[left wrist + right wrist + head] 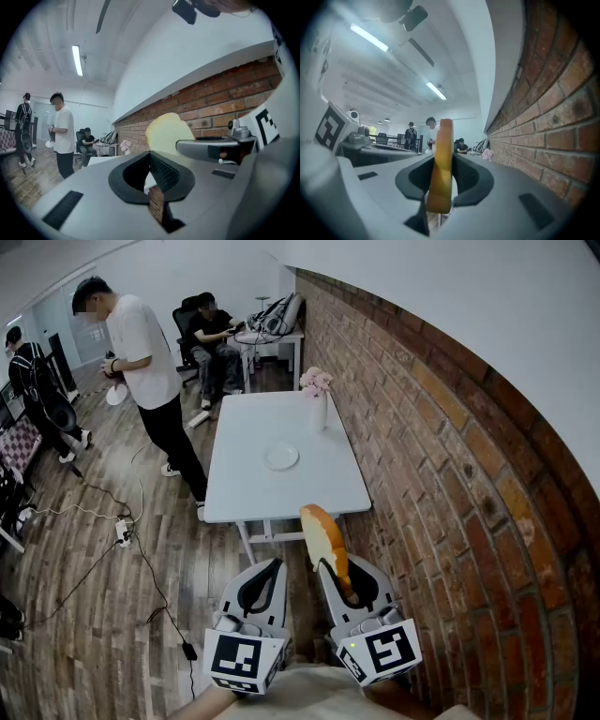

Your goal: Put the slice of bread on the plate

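Note:
A slice of bread (pixel 323 538) with a golden crust stands on edge between the jaws of my right gripper (pixel 330 566), which is shut on it. In the right gripper view the slice (pixel 442 159) rises edge-on from the pads. From the left gripper view its pale face (pixel 167 133) shows beside the right gripper's body (pixel 211 147). My left gripper (pixel 277 564) hangs beside it, shut with nothing in it (pixel 153 187). Both are short of the white table (pixel 234 493), where a small white plate (pixel 281 457) lies near the middle.
A vase of pink flowers (pixel 318 395) stands at the table's far right by the brick wall (pixel 450 456). One person (pixel 145 371) stands left of the table, another sits at the back (pixel 214 343). Cables (pixel 122 531) trail over the wooden floor.

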Demonstrator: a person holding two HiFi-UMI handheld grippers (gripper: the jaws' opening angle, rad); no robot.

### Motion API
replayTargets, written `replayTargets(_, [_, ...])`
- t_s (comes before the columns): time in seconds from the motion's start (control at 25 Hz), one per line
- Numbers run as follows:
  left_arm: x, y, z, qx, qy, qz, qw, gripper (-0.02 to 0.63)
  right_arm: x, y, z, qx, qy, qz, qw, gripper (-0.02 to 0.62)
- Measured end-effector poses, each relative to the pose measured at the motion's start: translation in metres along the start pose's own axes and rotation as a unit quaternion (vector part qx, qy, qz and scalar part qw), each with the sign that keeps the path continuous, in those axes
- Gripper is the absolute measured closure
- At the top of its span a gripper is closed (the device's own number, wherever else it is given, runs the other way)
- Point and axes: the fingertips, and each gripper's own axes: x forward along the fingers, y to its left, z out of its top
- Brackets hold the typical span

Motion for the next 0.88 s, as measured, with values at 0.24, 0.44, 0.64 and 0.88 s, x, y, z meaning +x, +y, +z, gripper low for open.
replayTargets(0.24, [0.004,-0.002,0.0,0.002,0.003,0.002,1.0,0.595,0.001,-0.001,-0.002,0.0,0.004,0.002,1.0,0.499])
replayTargets(0.44, [0.009,-0.002,0.002,0.003,0.004,0.011,0.9999,0.595,-0.001,-0.007,-0.003,-0.001,0.001,0.004,1.0,0.499])
replayTargets(0.64, [0.013,-0.009,-0.006,-0.001,0.006,0.007,1.0,0.595,-0.005,-0.018,-0.005,0.012,0.0,0.012,1.0,0.495])
replayTargets(0.88, [0.017,0.008,-0.011,-0.01,0.018,0.054,0.9983,0.595,-0.003,-0.039,-0.015,0.018,0.002,0.009,1.0,0.495])
